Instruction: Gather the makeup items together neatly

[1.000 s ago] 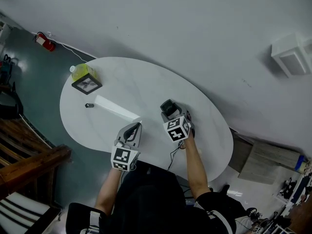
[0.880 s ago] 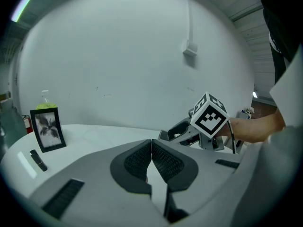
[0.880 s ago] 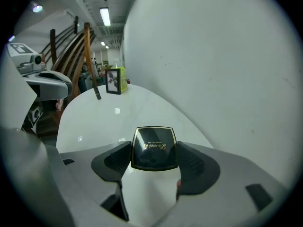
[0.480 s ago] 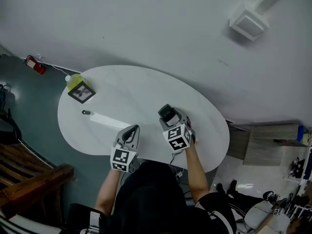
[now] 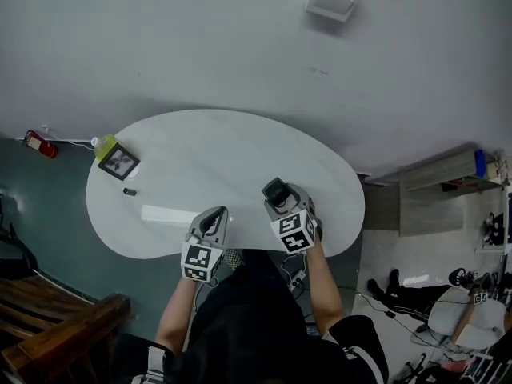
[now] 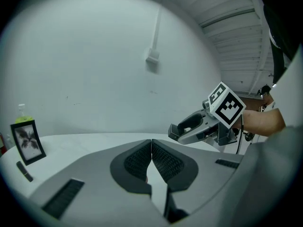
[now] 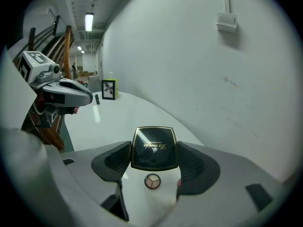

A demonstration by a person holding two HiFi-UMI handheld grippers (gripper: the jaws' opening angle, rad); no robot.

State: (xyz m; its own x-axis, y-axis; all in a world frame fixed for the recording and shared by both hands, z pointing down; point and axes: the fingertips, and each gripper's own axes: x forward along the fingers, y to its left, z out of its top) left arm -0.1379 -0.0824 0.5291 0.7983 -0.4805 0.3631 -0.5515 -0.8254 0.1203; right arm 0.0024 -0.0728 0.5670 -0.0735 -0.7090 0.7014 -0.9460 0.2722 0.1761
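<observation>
A black square compact with a gold rim (image 7: 154, 148) is clamped upright between the pads of my right gripper (image 7: 154, 159), which is shut on it. The head view shows this gripper (image 5: 276, 190) over the near right part of the white oval table (image 5: 216, 142). A small round three-toned pan (image 7: 152, 181) shows on the white surface just below the compact. My left gripper (image 5: 216, 217) hovers at the table's near edge; its jaws (image 6: 151, 148) are shut, pads touching, with nothing seen between them. A small dark stick (image 5: 129, 191) lies far left.
A framed photo (image 5: 118, 162) and a yellow-green pump bottle (image 5: 102, 144) stand at the table's far left end. A red fire extinguisher (image 5: 36, 144) sits on the floor beyond. Wooden furniture (image 5: 48, 334) stands at lower left; the wall runs behind the table.
The head view has swung, so the table sits differently in the frame. Both grippers stay by the near edge, and the right one still holds the compact.
</observation>
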